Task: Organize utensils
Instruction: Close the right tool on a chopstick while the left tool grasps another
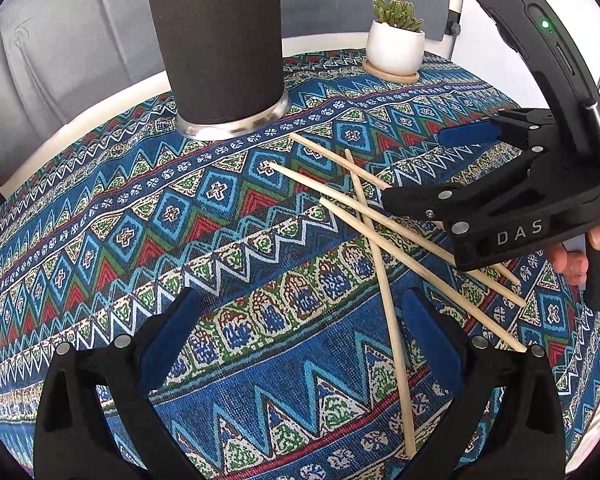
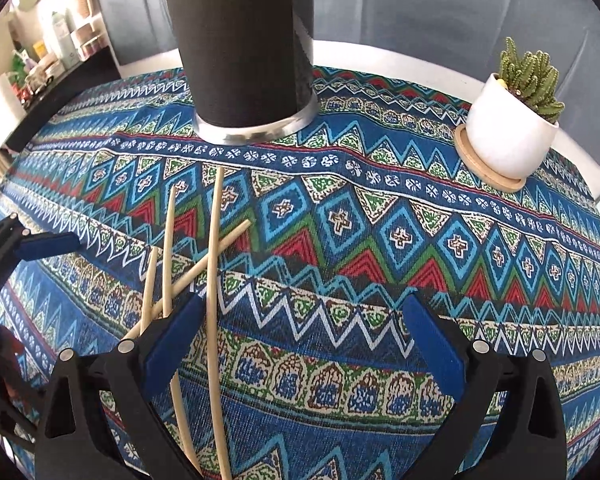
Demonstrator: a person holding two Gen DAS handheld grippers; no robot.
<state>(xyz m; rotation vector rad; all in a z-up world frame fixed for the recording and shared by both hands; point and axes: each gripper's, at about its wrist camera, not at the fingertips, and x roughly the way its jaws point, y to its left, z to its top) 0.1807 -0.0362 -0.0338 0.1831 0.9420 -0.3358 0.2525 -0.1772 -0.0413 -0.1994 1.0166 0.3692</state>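
1. Left wrist view: the left tongs (image 1: 296,332) hover released above the patterned cloth (image 1: 100,240) that covers the bench, blue pads spread wide with nothing between them; four wooden chopsticks (image 1: 380,236) lie loose on the cloth to the right of centre, three roughly parallel and slanting from upper left to lower right, the fourth crossing over them and running down toward the right-hand pad; the right tongs (image 1: 416,168) reach in from the right edge, held by a hand (image 1: 580,256), one blue pad raised and one black finger low over the chopsticks, gaping with nothing gripped; a tall dark cylinder with a metal base rim, the holder (image 1: 220,40), stands upright at the far side of the cloth, apart from the chopsticks; a small cactus in a white pot (image 1: 396,46) sits on a round wooden coaster (image 1: 392,74) further right.

2. Right wrist view: the right tongs (image 2: 304,332) are released, pads wide apart; the chopsticks (image 2: 216,264) lie at the lower left, one long stick running between the pads close to the left one, the others passing under or beside the left finger; whether any pad touches a stick I cannot tell; the holder (image 2: 244,40) stands beyond them, upright; the white pot (image 2: 508,132) sits at the far right on its coaster (image 2: 484,172); the left tongs (image 2: 40,244) show at the left edge.
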